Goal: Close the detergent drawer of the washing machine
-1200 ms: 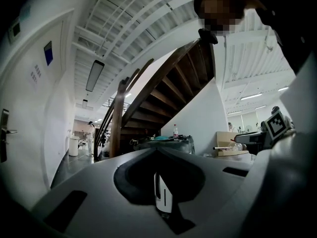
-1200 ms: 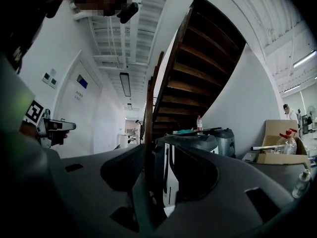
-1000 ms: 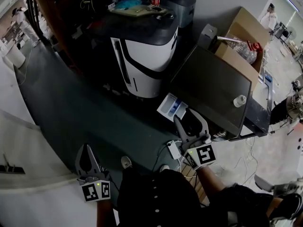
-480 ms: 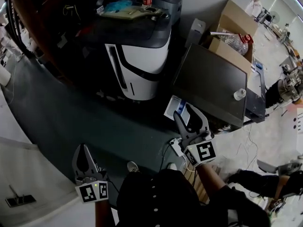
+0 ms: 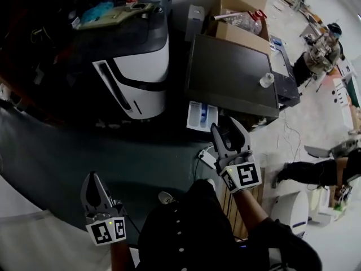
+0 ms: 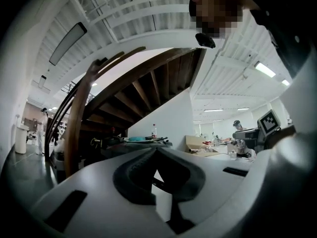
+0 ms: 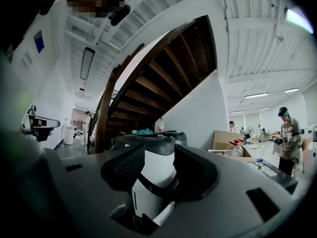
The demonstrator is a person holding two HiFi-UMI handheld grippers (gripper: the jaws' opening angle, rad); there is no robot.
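The washing machine (image 5: 231, 75) has a dark flat top. Its white and blue detergent drawer (image 5: 202, 116) sticks out of the front, pulled open. My right gripper (image 5: 225, 126) hangs just right of the drawer's outer end, level, jaws open and nothing between them. In the right gripper view the open gripper (image 7: 153, 157) frames a white appliance (image 7: 151, 182). My left gripper (image 5: 93, 179) is far down at the lower left over the dark floor, away from the machine. In the left gripper view its tips (image 6: 156, 151) meet, shut on nothing.
A white appliance with a dark lid (image 5: 132, 75) stands left of the washer. A cardboard box (image 5: 240, 16) with plastic bottles is behind it, and a small white cup (image 5: 266, 79) sits on the washer top. A power strip (image 5: 207, 158) and cables lie on the floor. A person (image 5: 333, 168) sits at the right.
The head view has swung, so the washer and drawer now sit nearer the middle. My right gripper has turned and stands beside the drawer's right. The left gripper has shifted sideways, still shut.
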